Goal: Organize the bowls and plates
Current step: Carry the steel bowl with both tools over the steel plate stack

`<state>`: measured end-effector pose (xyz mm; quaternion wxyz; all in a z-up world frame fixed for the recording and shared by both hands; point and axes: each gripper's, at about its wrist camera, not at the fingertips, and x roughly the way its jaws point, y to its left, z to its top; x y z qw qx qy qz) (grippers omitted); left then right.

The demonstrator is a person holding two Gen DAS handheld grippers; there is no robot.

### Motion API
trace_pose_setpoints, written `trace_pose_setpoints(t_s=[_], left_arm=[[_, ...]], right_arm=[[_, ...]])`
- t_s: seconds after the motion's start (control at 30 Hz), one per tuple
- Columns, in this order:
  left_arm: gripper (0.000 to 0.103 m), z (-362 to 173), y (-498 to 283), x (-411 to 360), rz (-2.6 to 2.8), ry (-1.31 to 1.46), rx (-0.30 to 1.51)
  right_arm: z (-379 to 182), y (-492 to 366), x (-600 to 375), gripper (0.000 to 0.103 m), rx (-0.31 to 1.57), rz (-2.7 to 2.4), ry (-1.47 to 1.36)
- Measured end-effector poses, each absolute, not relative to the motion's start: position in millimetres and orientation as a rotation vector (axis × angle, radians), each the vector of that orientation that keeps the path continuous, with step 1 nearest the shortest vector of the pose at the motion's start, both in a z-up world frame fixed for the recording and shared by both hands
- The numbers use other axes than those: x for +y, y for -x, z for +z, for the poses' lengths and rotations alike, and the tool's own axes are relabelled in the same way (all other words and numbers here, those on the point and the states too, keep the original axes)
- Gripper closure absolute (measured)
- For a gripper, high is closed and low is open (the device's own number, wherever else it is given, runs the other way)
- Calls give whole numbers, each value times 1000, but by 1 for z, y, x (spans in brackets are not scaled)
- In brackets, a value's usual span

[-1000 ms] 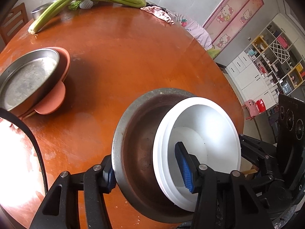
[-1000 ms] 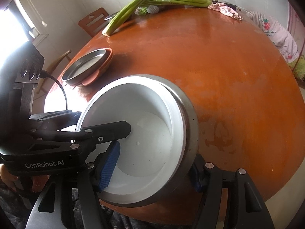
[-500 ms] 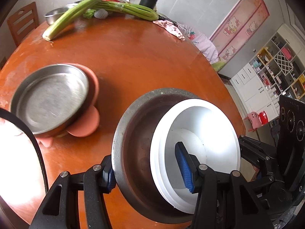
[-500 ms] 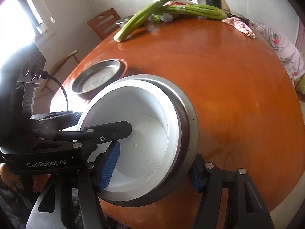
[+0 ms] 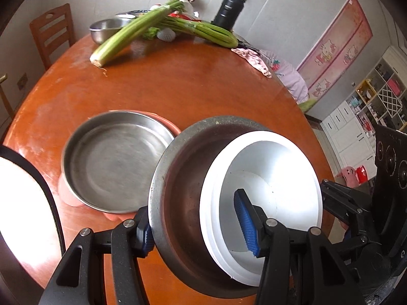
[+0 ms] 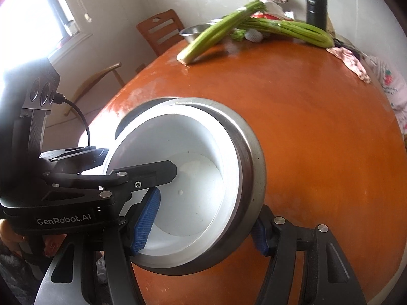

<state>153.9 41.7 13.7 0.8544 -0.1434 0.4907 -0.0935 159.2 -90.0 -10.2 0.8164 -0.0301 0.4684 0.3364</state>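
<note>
A grey steel bowl (image 5: 183, 178) with a white bowl (image 5: 279, 167) nested inside hangs tilted above the round orange table (image 5: 178, 89). My left gripper (image 5: 197, 231) is shut on its near wall, one blue pad outside the steel, the other inside the white bowl. My right gripper (image 6: 203, 228) is shut on the opposite side of the same steel bowl (image 6: 251, 152) and white bowl (image 6: 193, 152). Just left of the stack, a shallow steel plate (image 5: 114, 162) rests on a terracotta plate (image 5: 168, 124). The right wrist view hides both plates behind the stack.
Celery stalks (image 5: 132, 33), a small steel bowl (image 5: 106, 26), a black flask (image 5: 229, 7) and a pink cloth (image 5: 254, 58) lie along the table's far side. A wooden chair (image 5: 52, 33) stands beyond the far left rim. White shelves (image 5: 368, 117) fill the right background.
Both grippers carried the nested bowls up and toward the steel plate, which now sits close beside the stack in the left wrist view. The grip on the bowls is unchanged.
</note>
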Motion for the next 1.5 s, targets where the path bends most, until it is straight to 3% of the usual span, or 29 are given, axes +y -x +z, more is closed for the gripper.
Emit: trace_pose_setpoints(t_s=[0.73, 1.5], left_arm=[[49, 29, -176, 105, -117, 346, 990], [49, 1, -197, 135, -71, 369, 1039]], right_arm=[[8, -198, -23, 36, 978, 807, 110], [-17, -227, 13, 36, 1059, 827, 132]])
